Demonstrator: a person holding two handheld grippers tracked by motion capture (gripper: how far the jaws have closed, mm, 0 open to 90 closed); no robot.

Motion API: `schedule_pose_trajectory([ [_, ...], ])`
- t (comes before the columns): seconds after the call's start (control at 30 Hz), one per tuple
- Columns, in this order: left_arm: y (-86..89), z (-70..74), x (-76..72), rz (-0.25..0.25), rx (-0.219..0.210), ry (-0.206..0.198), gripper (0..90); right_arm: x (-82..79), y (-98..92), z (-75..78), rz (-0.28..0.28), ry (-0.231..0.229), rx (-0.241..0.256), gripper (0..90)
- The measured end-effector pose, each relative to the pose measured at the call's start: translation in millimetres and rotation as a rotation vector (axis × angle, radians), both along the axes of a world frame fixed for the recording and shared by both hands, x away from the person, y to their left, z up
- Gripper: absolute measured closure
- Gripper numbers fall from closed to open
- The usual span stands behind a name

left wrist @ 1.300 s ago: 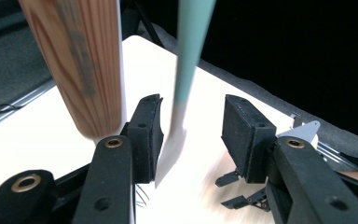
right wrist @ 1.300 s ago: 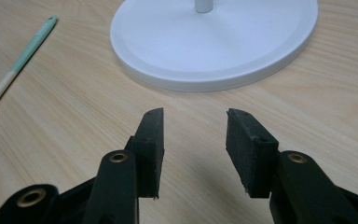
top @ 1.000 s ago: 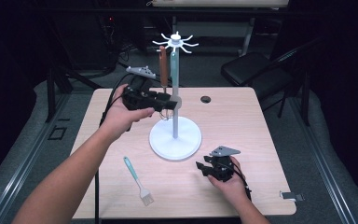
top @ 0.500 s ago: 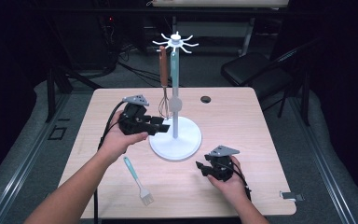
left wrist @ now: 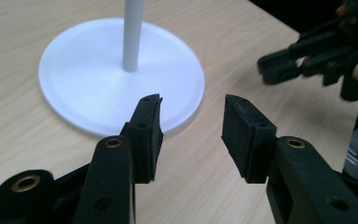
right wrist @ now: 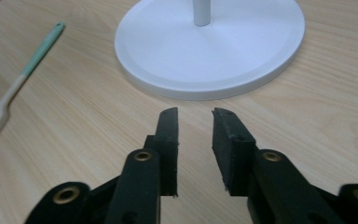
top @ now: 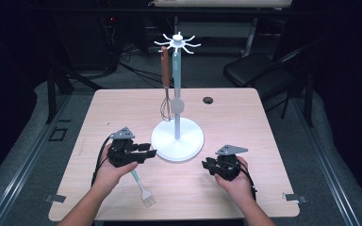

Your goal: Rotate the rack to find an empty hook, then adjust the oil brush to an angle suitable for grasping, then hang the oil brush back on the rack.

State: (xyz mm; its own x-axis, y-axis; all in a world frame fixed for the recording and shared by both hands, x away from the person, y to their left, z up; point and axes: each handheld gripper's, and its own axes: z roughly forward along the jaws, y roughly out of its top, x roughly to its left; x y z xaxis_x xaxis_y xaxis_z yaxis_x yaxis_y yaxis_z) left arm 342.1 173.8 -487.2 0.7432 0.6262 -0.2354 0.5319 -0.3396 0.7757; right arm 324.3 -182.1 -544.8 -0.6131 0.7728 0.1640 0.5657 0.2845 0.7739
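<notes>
A white utensil stand with a round base (top: 188, 143) and a thin pole (top: 176, 89) rises at the table's middle. A whisk (top: 165, 89) with a brown handle hangs from its top hooks, and a pale spoon-like utensil (top: 177, 104) hangs along the pole. A brush (top: 142, 188) with a teal handle lies on the table in front of my left hand. My left gripper (top: 149, 154) is open and empty, low beside the base's left edge (left wrist: 121, 88). My right gripper (top: 207, 166) stays open, its jaws a narrow gap apart, just off the base's front right (right wrist: 209, 42).
A small black round piece (top: 208, 100) lies at the table's back right. A dark chair (top: 252, 70) stands behind the table. In the left gripper view the right gripper (left wrist: 307, 56) shows at the upper right. The brush (right wrist: 9, 93) lies left of my right jaws.
My left gripper has come down and back from beside the hanging whisk to the table next to the stand's base. The right gripper has stayed still.
</notes>
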Motion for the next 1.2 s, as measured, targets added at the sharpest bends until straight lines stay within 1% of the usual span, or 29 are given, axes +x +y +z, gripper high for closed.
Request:
schedule_pose_trajectory([
  [0.03,2.0,-3.6,-3.0,0.015,0.007,-0.005,56.8,-1.0,-1.7,1.2,-0.001,-0.007,0.005,73.3],
  [0.1,7.6,-8.9,-7.5,0.018,-0.002,-0.008,56.7,-3.2,-5.1,3.3,0.008,-0.019,-0.008,72.6],
  [0.2,14.5,-15.8,-13.5,0.047,-0.03,-0.019,56.2,-6.7,-10.4,6.8,0.016,-0.033,-0.008,67.9],
  [0.27,20.3,-21.8,-16.6,0.071,-0.049,-0.028,56.1,-9.6,-13.5,9.9,0.011,-0.041,0.008,67.8],
  [0.3,23.0,-25.4,-17.2,0.083,-0.06,-0.021,56.1,-10.5,-15.1,11.0,0.014,-0.048,0.013,67.8],
  [0.37,26.5,-31.6,-17.4,0.1,-0.054,0.0,56.1,-12.7,-17.8,13.8,0.02,-0.063,0.006,67.6],
  [0.43,28.9,-35.0,-18.4,0.104,-0.031,0.008,56.0,-13.7,-21.5,15.4,0.013,-0.065,0.003,66.3],
  [0.47,29.6,-36.5,-18.8,0.109,-0.037,0.005,56.1,-14.6,-22.3,15.7,0.006,-0.065,0.012,68.6],
  [0.5,30.5,-36.8,-19.4,0.115,-0.031,0.004,55.9,-15.3,-24.7,16.7,0.014,-0.069,0.005,73.9],
  [0.53,31.3,-37.4,-19.6,0.117,-0.034,0.001,55.6,-16.0,-26.6,17.3,0.019,-0.064,0.004,75.1],
  [0.57,32.6,-37.4,-19.7,0.123,-0.026,-0.001,55.5,-16.8,-28.2,17.5,0.013,-0.062,0.011,77.0],
  [0.6,33.7,-37.7,-19.7,0.124,-0.031,0.002,55.4,-17.4,-30.0,17.7,0.009,-0.064,0.015,78.6],
  [0.67,35.4,-38.3,-19.7,0.133,-0.032,0.004,55.2,-17.8,-33.6,19.0,0.004,-0.061,0.002,78.0],
  [0.7,36.2,-38.7,-19.5,0.131,-0.032,0.007,55.0,-17.6,-34.9,19.6,0.006,-0.05,-0.002,78.7],
  [0.73,36.2,-39.8,-19.3,0.134,-0.04,0.004,54.7,-16.8,-36.1,20.6,0.014,-0.03,-0.008,80.5],
  [0.8,36.5,-40.4,-19.6,0.139,-0.034,0.006,54.6,-17.0,-37.4,22.7,0.022,-0.027,-0.019,85.7],
  [0.83,36.1,-41.5,-19.8,0.141,-0.041,0.004,54.5,-17.3,-38.6,25.1,0.035,-0.019,-0.032,87.9],
  [0.87,36.1,-41.7,-20.0,0.14,-0.034,0.005,54.5,-18.4,-39.1,27.4,0.038,-0.012,-0.033,90.0],
  [1.0,36.1,-42.6,-20.2,0.134,-0.035,0.003,54.4,-23.1,-43.1,39.6,0.053,-0.038,-0.036,90.0],
  [1.03,36.3,-42.6,-20.3,0.133,-0.039,0.005,54.2,-24.6,-44.1,43.1,0.051,-0.05,-0.019,90.0],
  [1.1,36.8,-42.5,-20.6,0.133,-0.045,0.004,53.9,-27.3,-47.2,52.7,0.069,-0.083,-0.004,90.0],
  [1.13,37.0,-42.3,-20.7,0.134,-0.044,0.001,53.9,-29.0,-49.3,59.7,0.073,-0.104,0.001,90.0],
  [1.2,37.1,-42.3,-20.9,0.136,-0.049,0.0,53.9,-31.0,-52.7,70.6,0.071,-0.132,0.014,90.0],
])
